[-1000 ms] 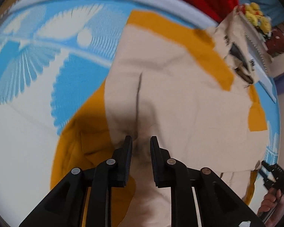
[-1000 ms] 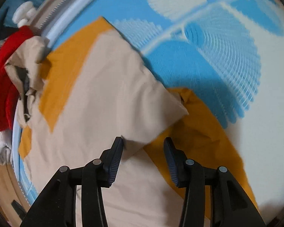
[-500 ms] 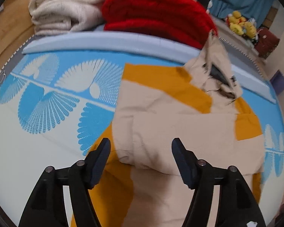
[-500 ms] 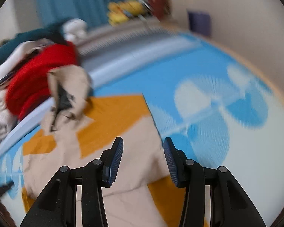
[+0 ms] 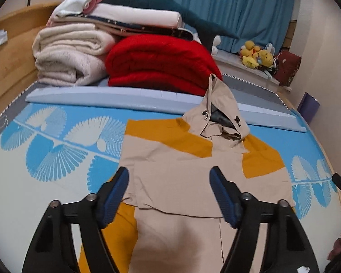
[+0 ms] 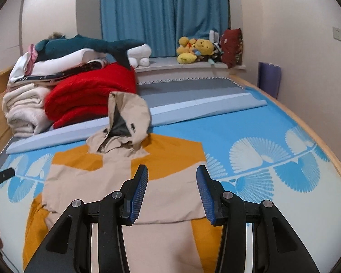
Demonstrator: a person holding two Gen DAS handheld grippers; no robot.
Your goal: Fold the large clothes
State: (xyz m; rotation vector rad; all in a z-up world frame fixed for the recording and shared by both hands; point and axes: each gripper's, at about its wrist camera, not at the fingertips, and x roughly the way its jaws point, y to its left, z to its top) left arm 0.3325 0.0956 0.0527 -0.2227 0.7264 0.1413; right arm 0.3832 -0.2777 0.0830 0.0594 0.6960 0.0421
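Left wrist: tool (image 5: 169,190) agape above jacket (image 5: 181,182) — no writing legible.

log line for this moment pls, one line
left gripper: open, empty | right gripper: open, empty | beige-and-orange hooded jacket: flat on bed, sides folded in, hood upright | neither gripper touching it
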